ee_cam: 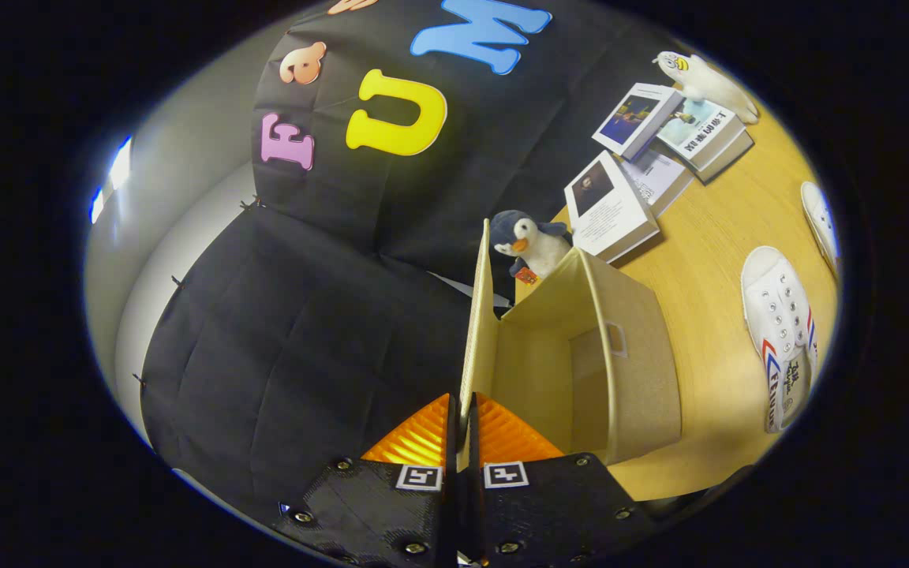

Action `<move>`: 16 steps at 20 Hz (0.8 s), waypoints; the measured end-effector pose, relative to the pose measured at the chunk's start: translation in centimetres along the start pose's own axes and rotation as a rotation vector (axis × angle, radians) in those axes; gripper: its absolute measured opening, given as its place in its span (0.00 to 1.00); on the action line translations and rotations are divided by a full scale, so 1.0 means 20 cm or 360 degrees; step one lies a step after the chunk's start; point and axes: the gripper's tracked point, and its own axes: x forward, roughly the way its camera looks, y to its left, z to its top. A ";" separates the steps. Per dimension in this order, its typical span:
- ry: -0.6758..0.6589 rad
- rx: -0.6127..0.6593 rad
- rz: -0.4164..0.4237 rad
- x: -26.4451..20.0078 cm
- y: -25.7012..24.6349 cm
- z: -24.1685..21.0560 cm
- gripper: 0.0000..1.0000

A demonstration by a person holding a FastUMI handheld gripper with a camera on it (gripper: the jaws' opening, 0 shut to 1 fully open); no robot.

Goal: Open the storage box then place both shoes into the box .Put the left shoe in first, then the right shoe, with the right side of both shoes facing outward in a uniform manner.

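The bench is pale wood, backed by the black cloth wall. On it, just ahead of the fingers, stands the box, a beige fabric cube with a cut-out handle in one side. Its top is open and the inside is bare. The lid stands up on edge along the box's near rim, and the gripper is closed on that flap: both orange fingers press on its lower edge from either side, with the thin panel running up between them.

Beyond the box, toward the wall, several books lie in a loose overlapping group. Out from the box's handle side, well apart from it, a white shoe with red and blue stripes lies with its laces up. A second shoe shows past it, near the bench's edge, mostly cut off.

A penguin toy sits just behind the box's far corner, between box and books. A white plush lies beyond the books.
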 end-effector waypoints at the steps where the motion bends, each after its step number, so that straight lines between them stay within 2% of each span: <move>1: 0.0009 -0.0027 0.0013 0.03 0.06 0.00 0.05; 10: 0.0063 -0.0319 0.0070 0.28 0.46 -0.08 0.05; 16: 0.0147 -0.0451 0.0072 0.46 0.57 -0.19 0.05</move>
